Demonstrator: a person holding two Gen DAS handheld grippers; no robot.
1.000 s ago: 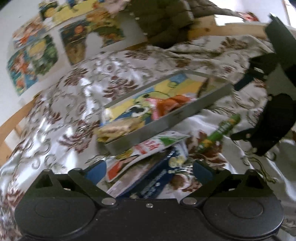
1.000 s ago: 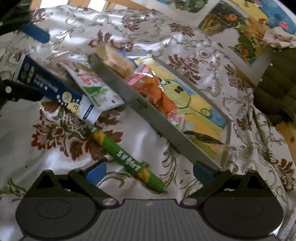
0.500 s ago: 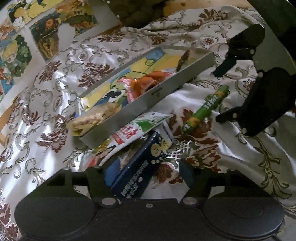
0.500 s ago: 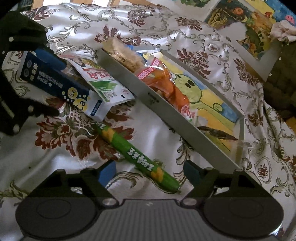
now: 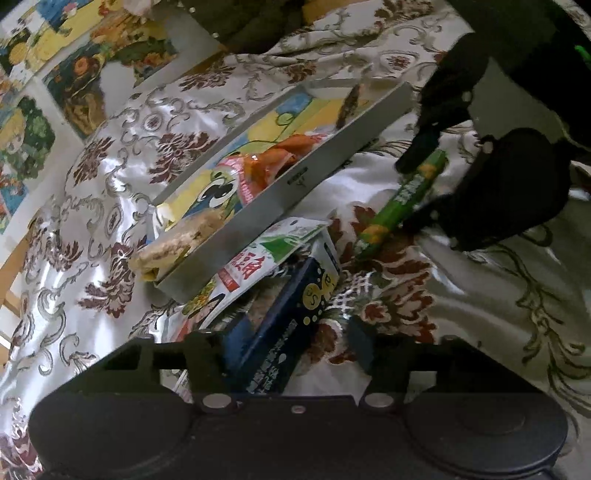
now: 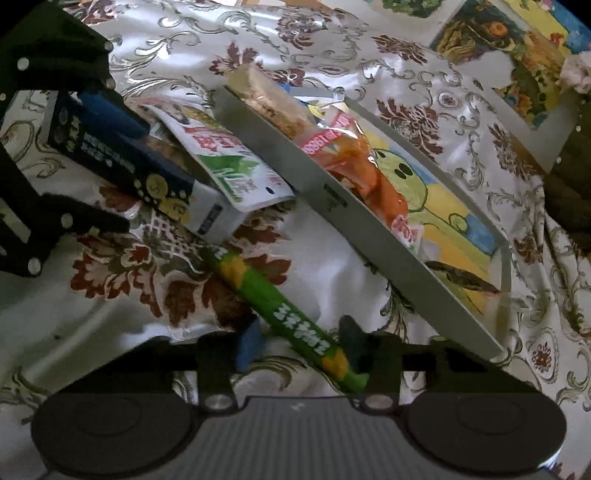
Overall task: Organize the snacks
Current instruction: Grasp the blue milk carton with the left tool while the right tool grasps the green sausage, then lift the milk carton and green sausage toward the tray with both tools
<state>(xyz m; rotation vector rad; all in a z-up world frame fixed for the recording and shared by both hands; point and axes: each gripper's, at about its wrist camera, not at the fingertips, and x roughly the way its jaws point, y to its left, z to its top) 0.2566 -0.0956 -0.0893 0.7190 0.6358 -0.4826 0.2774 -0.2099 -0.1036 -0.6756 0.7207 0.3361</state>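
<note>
A dark blue snack box (image 5: 295, 314) lies on the cloth between the fingers of my left gripper (image 5: 293, 334). The jaws are closing; the left pad is at the box's side and a gap shows at the right finger. My right gripper (image 6: 301, 343) straddles a green snack stick (image 6: 280, 306) that lies slantwise; its jaws are closing too, and I see no firm grip. A white and green pouch (image 5: 266, 251) leans under the silver tray (image 5: 295, 181), which holds a cereal bar (image 5: 177, 240) and an orange packet (image 5: 280, 155).
A shiny floral cloth (image 5: 110, 221) covers the whole surface in soft folds. Colourful pictures (image 5: 37, 129) hang behind on the left, and a dark quilted garment (image 5: 251, 22) lies at the far edge. The tray's far end (image 6: 476, 236) holds only a small dark wrapper.
Both pairs of jaws have narrowed. My left gripper has come down and forward, so the blue box now sits between its fingers. The right gripper has stayed over the green stick.
</note>
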